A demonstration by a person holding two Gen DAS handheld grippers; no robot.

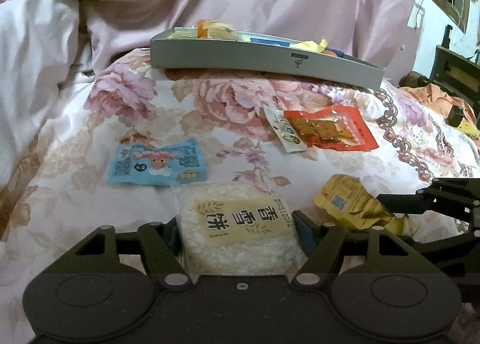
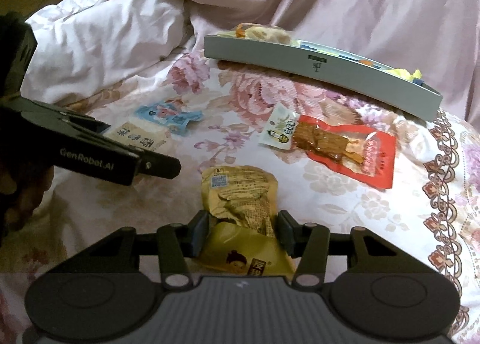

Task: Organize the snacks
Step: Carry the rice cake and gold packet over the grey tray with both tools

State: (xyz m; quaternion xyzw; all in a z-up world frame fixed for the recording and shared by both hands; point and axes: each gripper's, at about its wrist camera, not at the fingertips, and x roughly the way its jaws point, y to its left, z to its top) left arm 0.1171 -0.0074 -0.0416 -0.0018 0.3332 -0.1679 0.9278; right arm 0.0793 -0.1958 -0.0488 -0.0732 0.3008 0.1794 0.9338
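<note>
My left gripper [image 1: 237, 228] has its jaws on both sides of a clear rice cracker pack [image 1: 237, 224] with a beige label, lying on the floral bedspread. My right gripper [image 2: 241, 231] has its jaws against both sides of a yellow snack pouch [image 2: 243, 203]. That pouch also shows in the left wrist view [image 1: 354, 206]. A blue packet [image 1: 157, 164], a red tofu packet [image 1: 330, 128] and a small white packet [image 1: 285, 132] lie further off. A grey tray [image 1: 264, 57] at the back holds several snacks. The left gripper body [image 2: 99, 152] shows in the right wrist view.
Crumpled pink and white bedding [image 1: 75, 43] rises behind and to the left of the tray. Orange cloth and dark furniture [image 1: 444, 86] stand at the far right. The bedspread [image 2: 435, 194] slopes away at the right.
</note>
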